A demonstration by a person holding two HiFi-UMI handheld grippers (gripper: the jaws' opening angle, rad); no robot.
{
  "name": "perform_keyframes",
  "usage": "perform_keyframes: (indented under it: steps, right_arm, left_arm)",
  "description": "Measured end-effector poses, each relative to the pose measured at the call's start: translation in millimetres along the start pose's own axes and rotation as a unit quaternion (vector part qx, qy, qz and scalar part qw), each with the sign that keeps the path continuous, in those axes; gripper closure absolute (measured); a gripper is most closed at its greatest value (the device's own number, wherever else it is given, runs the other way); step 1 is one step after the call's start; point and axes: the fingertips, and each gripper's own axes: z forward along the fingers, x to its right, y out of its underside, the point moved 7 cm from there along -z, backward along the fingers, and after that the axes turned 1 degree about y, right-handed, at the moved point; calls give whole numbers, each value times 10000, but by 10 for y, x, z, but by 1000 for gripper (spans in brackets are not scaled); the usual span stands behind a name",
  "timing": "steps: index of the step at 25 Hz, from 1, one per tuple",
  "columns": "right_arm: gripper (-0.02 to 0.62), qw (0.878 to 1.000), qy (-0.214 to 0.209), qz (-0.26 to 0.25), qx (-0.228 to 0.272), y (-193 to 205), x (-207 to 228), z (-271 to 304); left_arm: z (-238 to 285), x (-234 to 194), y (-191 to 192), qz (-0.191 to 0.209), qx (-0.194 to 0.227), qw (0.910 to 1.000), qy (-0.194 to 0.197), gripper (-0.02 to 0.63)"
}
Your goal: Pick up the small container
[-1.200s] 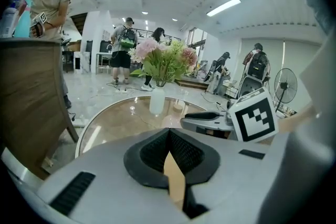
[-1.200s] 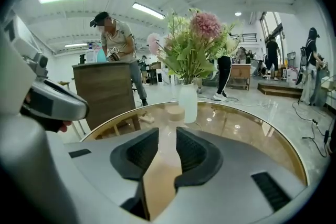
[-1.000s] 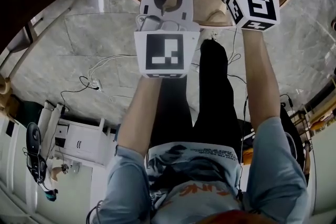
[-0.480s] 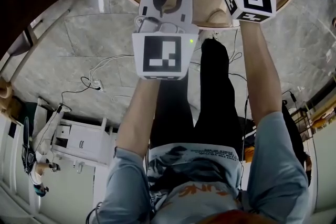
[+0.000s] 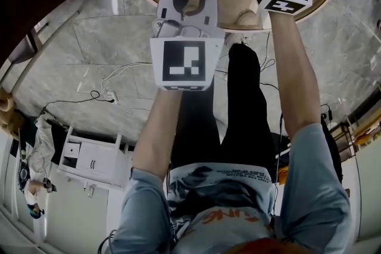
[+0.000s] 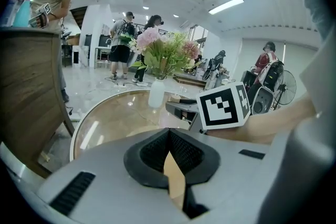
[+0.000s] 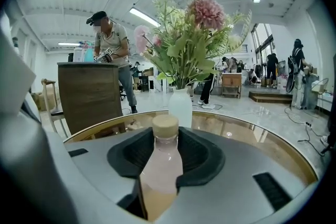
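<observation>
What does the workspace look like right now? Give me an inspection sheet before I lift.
Surface: round table, glossy wooden top.
Job's things: small bottle, tan cap, upright.
Clutter: white vase of flowers behind the bottle.
Grippers: right gripper shut on the small bottle, jaws against both its sides; left gripper shut, empty, at the table's near edge.
Cables: cables lying on the floor.
Surroundings: marble floor, wooden cabinet, people in the background.
</observation>
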Motion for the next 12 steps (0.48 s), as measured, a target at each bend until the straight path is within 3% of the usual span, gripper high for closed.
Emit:
perform_keyframes:
  steps: [12]
  right_arm:
    - [444,9970,-418,376,-534,-61,-56,-418]
  left_arm:
    - [-199,177,-1,-54,43,10000,-16,583]
